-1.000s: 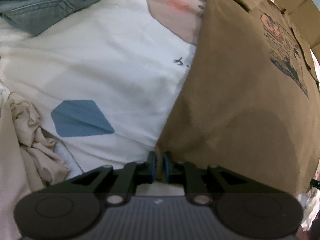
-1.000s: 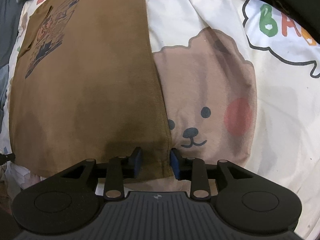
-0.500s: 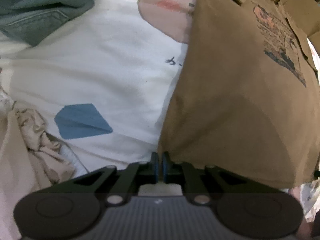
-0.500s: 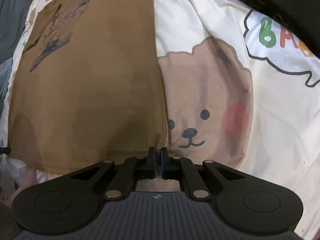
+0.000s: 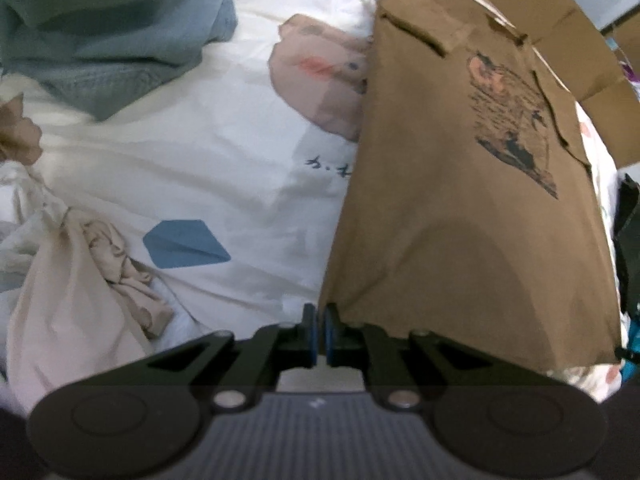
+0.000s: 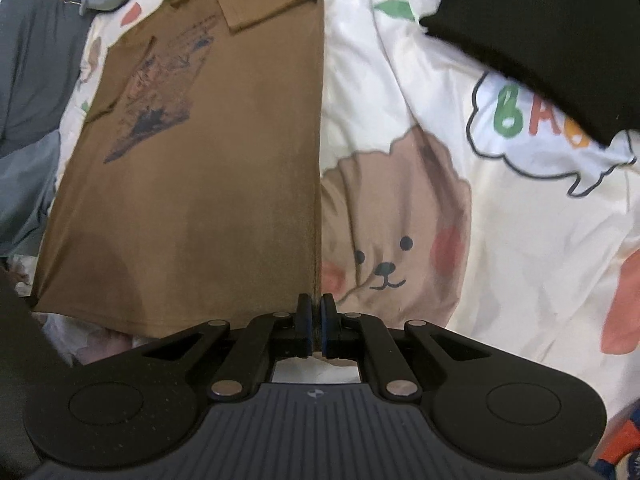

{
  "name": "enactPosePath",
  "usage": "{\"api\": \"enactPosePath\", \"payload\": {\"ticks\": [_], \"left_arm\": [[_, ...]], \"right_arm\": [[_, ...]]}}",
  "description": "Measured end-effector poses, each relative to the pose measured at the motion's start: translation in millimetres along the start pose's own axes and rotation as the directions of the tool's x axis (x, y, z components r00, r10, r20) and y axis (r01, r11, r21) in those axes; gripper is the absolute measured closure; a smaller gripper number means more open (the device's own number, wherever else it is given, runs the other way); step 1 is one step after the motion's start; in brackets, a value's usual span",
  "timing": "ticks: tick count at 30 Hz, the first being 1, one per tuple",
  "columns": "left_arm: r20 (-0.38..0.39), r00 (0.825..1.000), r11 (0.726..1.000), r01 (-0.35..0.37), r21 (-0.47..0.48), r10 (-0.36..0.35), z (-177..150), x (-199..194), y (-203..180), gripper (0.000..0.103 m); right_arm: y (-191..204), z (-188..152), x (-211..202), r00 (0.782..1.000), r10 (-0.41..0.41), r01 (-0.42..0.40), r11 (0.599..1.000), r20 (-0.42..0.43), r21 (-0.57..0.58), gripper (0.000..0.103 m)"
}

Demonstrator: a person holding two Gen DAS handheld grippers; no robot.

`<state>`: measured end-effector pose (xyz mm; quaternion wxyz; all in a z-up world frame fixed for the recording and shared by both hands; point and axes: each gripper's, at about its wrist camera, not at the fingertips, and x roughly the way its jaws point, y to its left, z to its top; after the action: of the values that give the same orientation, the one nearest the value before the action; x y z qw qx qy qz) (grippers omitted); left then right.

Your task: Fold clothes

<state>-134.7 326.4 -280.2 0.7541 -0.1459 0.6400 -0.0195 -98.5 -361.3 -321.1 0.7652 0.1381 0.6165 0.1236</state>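
Both of my grippers have closed since a second ago: my right gripper [image 6: 315, 322], then spread around the hem, is now pinched tight on the hem corner of the brown T-shirt [image 6: 208, 208], and my left gripper [image 5: 319, 334] stays clamped on the opposite hem corner, with that hem now lifted. Its sleeves are folded in, so it forms a long rectangle on the cartoon-print bedsheet [image 5: 208, 168], dark graphic [image 5: 512, 128] facing up. Left of the shirt lie blue denim clothes [image 5: 112, 40] and a crumpled beige garment [image 5: 80, 280]. To the shirt's right, a bear print [image 6: 396, 236] shows on the sheet, with a black garment [image 6: 552, 28] beyond it.
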Motion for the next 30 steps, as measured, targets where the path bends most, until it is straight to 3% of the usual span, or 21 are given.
{"api": "enactPosePath", "payload": {"ticks": [8,18,30], "left_arm": [[-0.033,0.999,1.000,-0.004,0.013,0.005,-12,-7,2,0.099],[-0.038,0.999,0.999,0.030,-0.040,-0.032,-38,-19,14,0.099],[0.063,0.994,0.994,0.089,-0.061,-0.085,12,-46,6,0.100]], "right_arm": [[4,-2,-17,1.000,-0.015,0.014,1.000,-0.015,-0.027,0.102],[-4,-33,-32,0.999,-0.007,0.008,0.999,-0.034,0.036,0.102],[-1,1,-60,0.995,0.048,-0.055,0.996,0.093,0.073,0.102]]}}
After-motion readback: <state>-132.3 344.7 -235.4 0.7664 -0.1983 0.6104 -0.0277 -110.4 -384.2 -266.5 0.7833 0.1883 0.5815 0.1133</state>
